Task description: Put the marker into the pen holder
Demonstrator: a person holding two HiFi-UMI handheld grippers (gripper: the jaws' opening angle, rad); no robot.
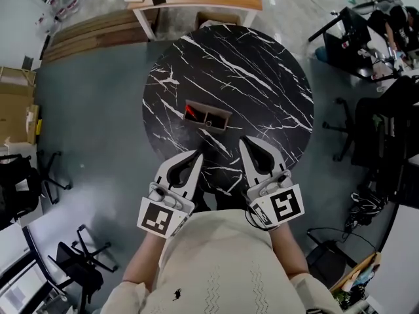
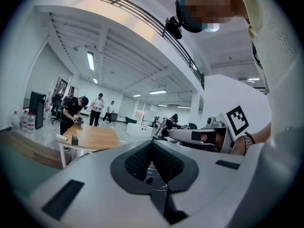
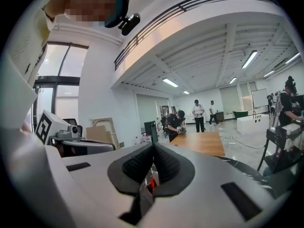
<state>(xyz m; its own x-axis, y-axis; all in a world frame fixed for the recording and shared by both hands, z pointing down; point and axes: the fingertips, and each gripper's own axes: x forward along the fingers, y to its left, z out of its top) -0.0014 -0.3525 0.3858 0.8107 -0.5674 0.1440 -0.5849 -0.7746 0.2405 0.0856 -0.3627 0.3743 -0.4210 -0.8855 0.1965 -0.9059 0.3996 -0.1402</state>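
l gripper [image 1: 198, 156] & r gripper [image 1: 244, 142]: jaws clenched, nothing held. red marker [image 1: 190, 112] ahead, seemingly lying inside pen holder [image 1: 217, 120], left end, axis slanted; slightly nearer l gripper.

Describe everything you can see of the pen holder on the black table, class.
The pen holder is a small brown rectangular box, wood-like, open on top. It sits near the middle of the round black, white-veined table. What looks like the red marker shows in its left end. The left hand-held gripper and the right hand-held gripper, both shut, are on its near side and do not touch it.
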